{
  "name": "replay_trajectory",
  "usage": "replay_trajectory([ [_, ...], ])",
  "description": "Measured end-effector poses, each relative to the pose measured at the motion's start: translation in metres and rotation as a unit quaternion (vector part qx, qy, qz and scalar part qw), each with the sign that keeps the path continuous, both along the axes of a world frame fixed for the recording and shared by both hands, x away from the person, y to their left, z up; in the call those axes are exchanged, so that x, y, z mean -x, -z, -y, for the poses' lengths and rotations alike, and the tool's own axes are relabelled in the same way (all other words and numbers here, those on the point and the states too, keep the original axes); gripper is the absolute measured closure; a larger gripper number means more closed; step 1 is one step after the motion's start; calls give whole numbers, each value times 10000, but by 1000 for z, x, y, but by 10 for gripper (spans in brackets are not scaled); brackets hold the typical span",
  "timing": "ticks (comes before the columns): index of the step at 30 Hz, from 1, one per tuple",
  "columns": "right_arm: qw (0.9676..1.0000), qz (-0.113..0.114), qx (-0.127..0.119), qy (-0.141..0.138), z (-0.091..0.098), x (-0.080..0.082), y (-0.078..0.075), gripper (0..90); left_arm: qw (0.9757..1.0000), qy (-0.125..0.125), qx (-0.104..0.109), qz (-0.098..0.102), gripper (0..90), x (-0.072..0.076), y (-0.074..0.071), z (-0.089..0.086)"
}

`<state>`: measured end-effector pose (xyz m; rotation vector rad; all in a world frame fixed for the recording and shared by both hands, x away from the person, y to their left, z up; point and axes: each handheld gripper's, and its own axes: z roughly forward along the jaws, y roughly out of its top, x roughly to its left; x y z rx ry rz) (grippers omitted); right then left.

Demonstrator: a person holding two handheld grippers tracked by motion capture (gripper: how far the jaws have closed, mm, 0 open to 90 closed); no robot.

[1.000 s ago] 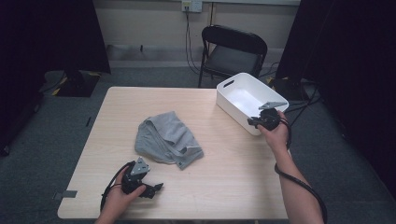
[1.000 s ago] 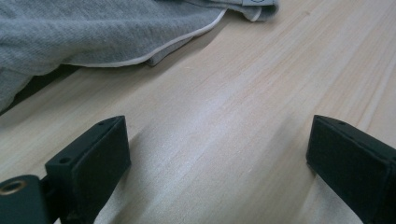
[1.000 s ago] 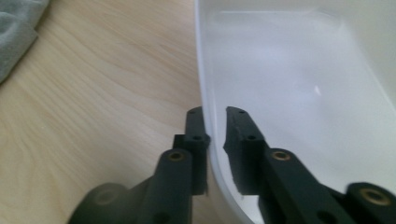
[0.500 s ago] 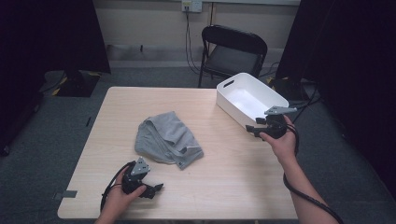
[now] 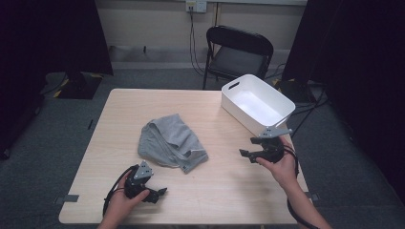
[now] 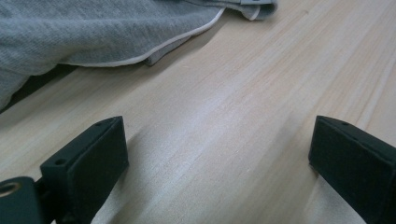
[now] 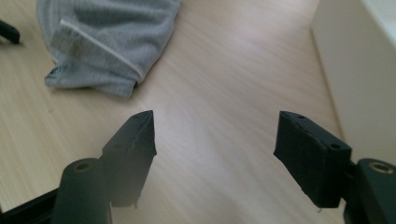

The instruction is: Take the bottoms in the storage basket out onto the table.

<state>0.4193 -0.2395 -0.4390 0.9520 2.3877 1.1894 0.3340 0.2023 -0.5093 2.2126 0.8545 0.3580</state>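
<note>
A crumpled grey garment (image 5: 169, 141) with a white hem lies in the middle of the wooden table (image 5: 215, 191); its edge fills the top of the left gripper view (image 6: 93, 32) and the upper left of the right gripper view (image 7: 105, 42). My left gripper (image 5: 161, 193) rests near the table's front left, just in front of the garment, open over bare wood (image 6: 219, 154). My right gripper (image 5: 244, 154) hovers over the table's right side, pointing left toward the garment; its jaws have just been opening and stand open with nothing between them (image 7: 215, 144).
A white plastic bin (image 5: 255, 105) stands at the table's back right corner, its wall (image 7: 355, 70) close beside my right gripper. A black folding chair (image 5: 236, 50) stands behind the table. Dark curtains flank the room.
My right gripper has come away from the bin's near corner, toward the table's front and slightly left. The left gripper has stayed put.
</note>
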Motion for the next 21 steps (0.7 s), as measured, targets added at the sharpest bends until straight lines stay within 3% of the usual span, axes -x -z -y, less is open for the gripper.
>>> replay_trajectory([
  [9,9997,-243,-15,-41,-9,15,35,272,10000,-69,52,-42,42,0,0,0],
  [11,9993,-352,66,-62,-13,20,49,262,9999,-98,97,-56,46,0,0,0],
  [14,9991,-381,160,-94,-16,22,55,250,9999,-117,86,-50,68,0,-1,-1],
  [17,9988,-400,250,-155,-19,26,64,239,9998,-167,97,-42,155,0,-3,-3],
  [21,9988,-304,335,-206,-23,29,70,205,9996,-180,176,-91,159,0,-3,-6],
])
